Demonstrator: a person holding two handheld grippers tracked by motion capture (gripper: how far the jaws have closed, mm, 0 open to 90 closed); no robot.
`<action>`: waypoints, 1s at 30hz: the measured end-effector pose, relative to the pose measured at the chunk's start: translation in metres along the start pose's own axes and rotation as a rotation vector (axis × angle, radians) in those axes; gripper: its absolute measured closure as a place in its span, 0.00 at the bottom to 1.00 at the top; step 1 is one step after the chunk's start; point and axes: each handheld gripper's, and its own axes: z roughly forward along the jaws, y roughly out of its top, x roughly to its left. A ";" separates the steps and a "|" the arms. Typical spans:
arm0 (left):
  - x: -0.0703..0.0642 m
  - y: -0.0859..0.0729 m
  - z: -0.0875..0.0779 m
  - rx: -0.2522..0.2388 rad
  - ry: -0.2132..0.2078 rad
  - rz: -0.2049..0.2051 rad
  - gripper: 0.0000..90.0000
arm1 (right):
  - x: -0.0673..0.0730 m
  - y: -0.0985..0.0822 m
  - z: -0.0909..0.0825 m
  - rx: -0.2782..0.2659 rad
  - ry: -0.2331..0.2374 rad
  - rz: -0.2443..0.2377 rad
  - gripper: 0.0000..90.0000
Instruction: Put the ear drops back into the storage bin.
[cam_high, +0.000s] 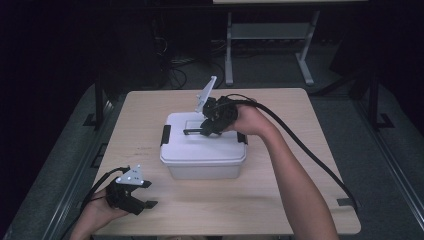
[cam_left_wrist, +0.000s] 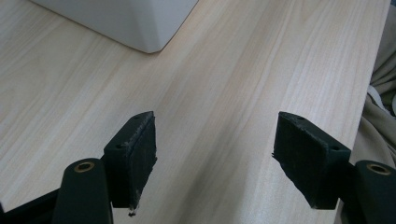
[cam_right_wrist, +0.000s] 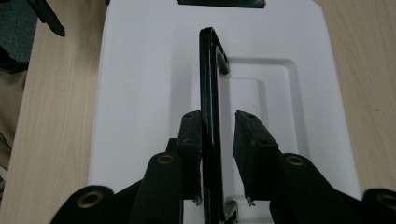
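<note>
Centrally on the wooden table (cam_high: 300, 150) sits a white lidded box (cam_high: 202, 157), its long axis running across the table, left to right. Its black handle (cam_right_wrist: 210, 93) stands raised on edge along that axis, between the jaws of the right gripper (cam_right_wrist: 218, 140); one pad touches it, the other stands slightly apart, so the jaws are narrow, not clamped. Near the front-left corner, the left gripper (cam_left_wrist: 215, 158) rests with jaws wide apart, holding nothing.

No readable text, label or number appears anywhere.
</note>
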 end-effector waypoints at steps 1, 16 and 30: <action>0.000 0.000 0.000 0.000 0.001 0.000 0.33 | 0.001 0.000 -0.001 0.000 0.001 0.001 0.79; -0.001 0.001 -0.002 -0.005 0.006 0.004 0.33 | 0.009 0.001 -0.014 -0.012 -0.003 0.009 0.74; -0.002 0.001 -0.003 -0.008 0.012 0.005 0.33 | 0.011 -0.004 -0.027 -0.004 -0.022 0.032 0.70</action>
